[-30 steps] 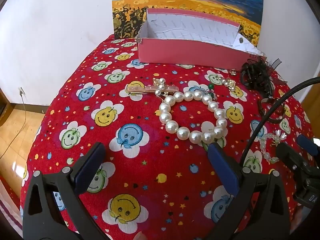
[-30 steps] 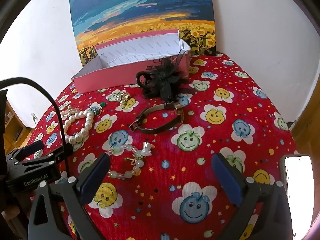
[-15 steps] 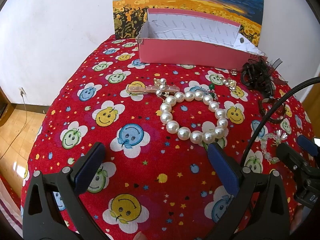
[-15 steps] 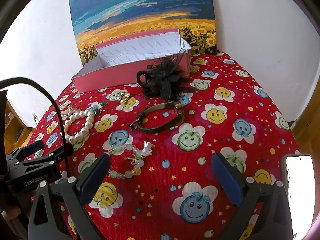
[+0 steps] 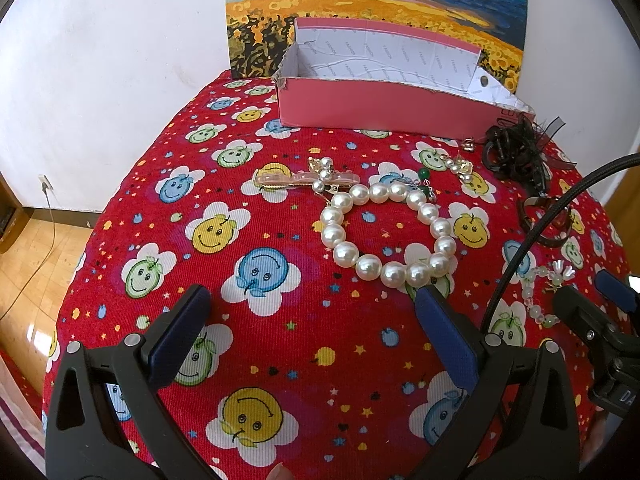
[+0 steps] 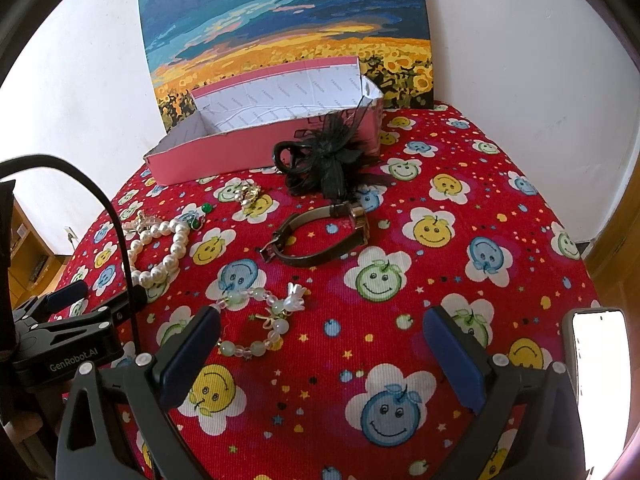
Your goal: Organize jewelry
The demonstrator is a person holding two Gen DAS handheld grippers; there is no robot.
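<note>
Pearl bracelet (image 5: pixel 388 232) was laid flat on red smiley-print tabletop (image 5: pixel 280 360), just ahead of left claw (image 5: pixel 312 332), hair clip (image 5: pixel 296 179) touching its far-left side. Beaded bracelet (image 6: pixel 260 320) was seen beside left finger of right claw (image 6: pixel 320 348). Pink box (image 5: pixel 384 100) stood behind. Both claws were held wide open, nothing gripped

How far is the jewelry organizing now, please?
Nothing looks done: the visible part of the pink box holds no jewelry. Both the left gripper and the right gripper are open and hold nothing. Left on the cloth: pearl bracelet, hair clip, green bead bracelet, brown strap, black bow.
</note>
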